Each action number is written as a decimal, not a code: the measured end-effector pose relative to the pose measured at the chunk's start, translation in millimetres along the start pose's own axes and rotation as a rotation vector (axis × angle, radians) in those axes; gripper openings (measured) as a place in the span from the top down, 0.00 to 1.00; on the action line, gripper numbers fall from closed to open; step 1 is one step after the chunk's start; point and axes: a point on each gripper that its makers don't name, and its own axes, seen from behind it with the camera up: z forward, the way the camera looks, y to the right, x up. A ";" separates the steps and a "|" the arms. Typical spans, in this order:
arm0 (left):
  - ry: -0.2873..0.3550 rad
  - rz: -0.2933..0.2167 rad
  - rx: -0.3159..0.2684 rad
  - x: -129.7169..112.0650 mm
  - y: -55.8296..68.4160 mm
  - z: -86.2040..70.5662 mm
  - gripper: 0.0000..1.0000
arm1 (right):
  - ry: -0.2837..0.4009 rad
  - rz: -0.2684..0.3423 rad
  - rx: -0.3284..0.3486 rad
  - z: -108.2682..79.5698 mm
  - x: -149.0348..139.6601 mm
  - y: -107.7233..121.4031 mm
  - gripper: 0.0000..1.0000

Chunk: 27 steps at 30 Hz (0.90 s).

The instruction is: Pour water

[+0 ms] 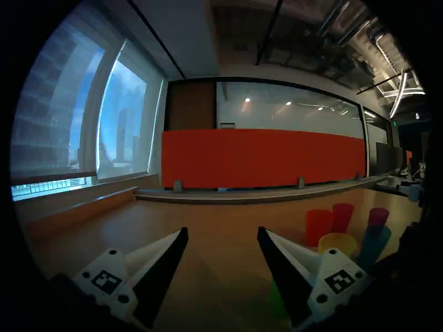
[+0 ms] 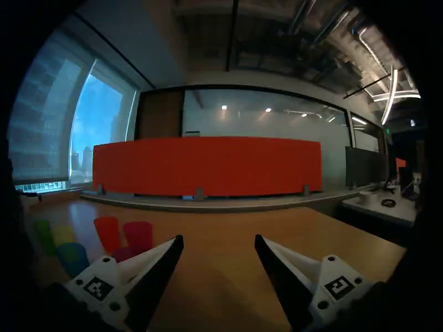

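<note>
Several coloured plastic cups stand grouped on the wooden table. In the left gripper view an orange cup [image 1: 317,226], a red cup [image 1: 342,217], a magenta cup [image 1: 377,217], a yellow cup [image 1: 337,243] and a teal cup [image 1: 373,245] sit to the right of my left gripper [image 1: 222,235], which is open and holds nothing. In the right gripper view the orange cup [image 2: 107,233], a red cup [image 2: 138,236], a teal cup [image 2: 72,258], a yellow cup [image 2: 62,235] and a green cup [image 2: 43,235] stand to the left of my open, empty right gripper [image 2: 219,242].
A red divider panel [image 1: 260,157] runs along the table's far edge [image 1: 249,195], with glass walls behind and windows [image 1: 119,130] on the left. A neighbouring desk with a monitor [image 2: 362,166] and small items lies to the right. Bare tabletop [image 2: 232,232] stretches ahead of both grippers.
</note>
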 end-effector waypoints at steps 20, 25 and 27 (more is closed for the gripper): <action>-0.001 0.000 0.000 1.2 -0.7 -0.5 0.07 | 0.000 0.000 0.000 -0.4 0.5 -0.4 0.00; -0.001 -0.001 -0.001 1.5 0.1 0.1 0.07 | 0.000 0.000 0.000 -0.6 0.6 -0.2 0.00; -0.001 -0.001 0.000 1.8 -0.1 -0.1 0.07 | 0.000 0.000 0.000 -0.5 0.5 0.0 0.00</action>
